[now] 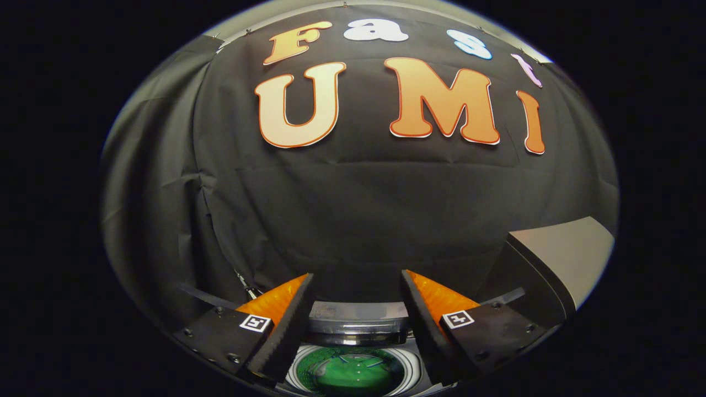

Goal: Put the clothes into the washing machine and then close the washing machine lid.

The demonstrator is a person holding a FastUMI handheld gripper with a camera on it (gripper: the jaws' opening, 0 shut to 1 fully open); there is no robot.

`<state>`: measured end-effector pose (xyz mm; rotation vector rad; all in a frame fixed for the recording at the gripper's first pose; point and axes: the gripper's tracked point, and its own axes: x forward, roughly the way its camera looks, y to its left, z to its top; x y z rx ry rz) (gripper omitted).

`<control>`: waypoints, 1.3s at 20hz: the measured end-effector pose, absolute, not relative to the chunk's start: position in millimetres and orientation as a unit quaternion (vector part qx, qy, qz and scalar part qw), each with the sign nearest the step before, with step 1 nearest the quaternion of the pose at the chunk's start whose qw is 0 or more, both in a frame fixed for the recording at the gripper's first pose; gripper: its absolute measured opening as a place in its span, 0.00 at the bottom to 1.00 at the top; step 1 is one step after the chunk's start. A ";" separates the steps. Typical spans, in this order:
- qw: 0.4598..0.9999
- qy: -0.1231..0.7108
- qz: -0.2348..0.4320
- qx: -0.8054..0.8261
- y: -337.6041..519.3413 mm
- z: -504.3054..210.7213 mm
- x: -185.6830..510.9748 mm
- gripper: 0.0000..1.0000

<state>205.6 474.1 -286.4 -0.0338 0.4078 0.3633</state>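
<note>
My gripper (357,282) is held high and stands open, with nothing between its fingers (291,320). Below and between the fingers I look down into the open washing machine (358,325). Its round drum opening (353,372) has a pale rim, and green cloth (345,377) lies inside it. To the right of the fingers the machine's raised lid (557,264) stands up, grey with a dark edge.
The black cloth wall (353,209) of the booth hangs close behind the machine and wraps around to the left. The raised lid stands close beside the right finger.
</note>
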 end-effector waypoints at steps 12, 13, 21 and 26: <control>0.963 0.196 0.183 -0.014 457.7 -305.7 164.0 0.98; 0.963 0.199 0.182 -0.015 455.7 -310.8 159.5 0.97; 0.931 0.328 0.162 0.004 431.5 -426.0 113.4 0.99; 0.930 0.330 0.161 -0.006 429.2 -429.1 111.7 1.00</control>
